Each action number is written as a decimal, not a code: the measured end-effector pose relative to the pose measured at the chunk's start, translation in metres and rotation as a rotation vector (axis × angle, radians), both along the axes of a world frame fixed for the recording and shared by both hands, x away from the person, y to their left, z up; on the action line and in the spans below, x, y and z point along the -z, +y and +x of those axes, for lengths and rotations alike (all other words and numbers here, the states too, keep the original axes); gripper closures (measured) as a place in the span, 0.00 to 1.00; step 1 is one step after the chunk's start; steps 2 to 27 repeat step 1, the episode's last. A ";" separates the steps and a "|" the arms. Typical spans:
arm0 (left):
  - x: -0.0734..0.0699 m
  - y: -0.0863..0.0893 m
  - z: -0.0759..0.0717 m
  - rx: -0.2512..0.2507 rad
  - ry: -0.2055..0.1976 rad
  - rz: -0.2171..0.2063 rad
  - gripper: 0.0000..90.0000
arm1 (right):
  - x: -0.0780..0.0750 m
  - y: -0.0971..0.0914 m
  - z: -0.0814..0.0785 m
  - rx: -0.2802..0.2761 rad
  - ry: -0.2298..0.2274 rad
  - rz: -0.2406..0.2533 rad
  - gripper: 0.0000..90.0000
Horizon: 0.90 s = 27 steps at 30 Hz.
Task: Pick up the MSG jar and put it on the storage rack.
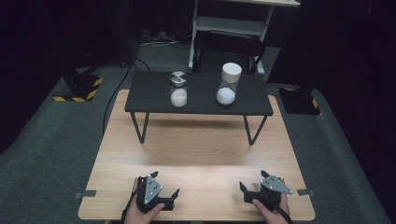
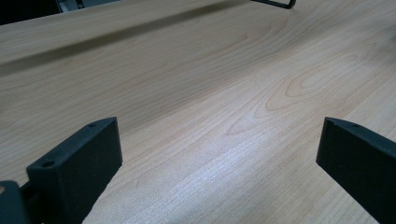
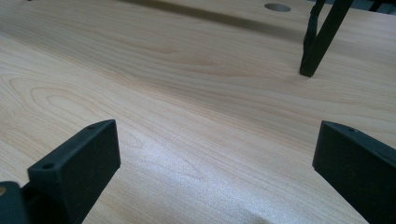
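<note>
While idle: my left tool (image 1: pixel 173 195) and right tool (image 1: pixel 243 189) rest wide open, empty, on the counter (image 1: pixel 201 154).
Jars: metal-lidded jar (image 1: pixel 178 88) at 11 o'clock, white-lidded jar (image 1: pixel 228 84) at 1, on the black stand (image 1: pixel 154 100).
Risk: I judge a careless reach could topple either jar.

Lab – dark curtains, hazard-taped stand bases (image 1: pixel 77 88), floor cables (image 1: pixel 116 88).

Grey carpet floor (image 1: pixel 42 140), dark surroundings

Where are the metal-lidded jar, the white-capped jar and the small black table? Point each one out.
metal-lidded jar (image 1: pixel 179 88), high view, on its glass body.
white-capped jar (image 1: pixel 228 85), high view, on its glass body below the cap.
small black table (image 1: pixel 154 95), high view, on a bare part of its top.
</note>
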State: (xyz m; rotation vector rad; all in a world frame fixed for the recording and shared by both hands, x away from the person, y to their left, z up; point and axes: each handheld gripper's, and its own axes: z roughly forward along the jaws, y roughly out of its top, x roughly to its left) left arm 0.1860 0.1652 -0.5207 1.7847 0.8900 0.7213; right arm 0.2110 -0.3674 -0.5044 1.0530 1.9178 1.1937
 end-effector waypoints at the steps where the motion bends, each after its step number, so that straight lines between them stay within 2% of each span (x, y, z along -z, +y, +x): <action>1: 0.000 0.000 0.000 0.000 0.000 -0.001 0.01 | 0.000 0.000 0.000 -0.001 0.000 0.001 0.00; 27: 0.000 0.000 0.000 0.000 0.000 -0.001 0.01 | 0.000 0.000 0.000 -0.001 0.000 0.001 0.00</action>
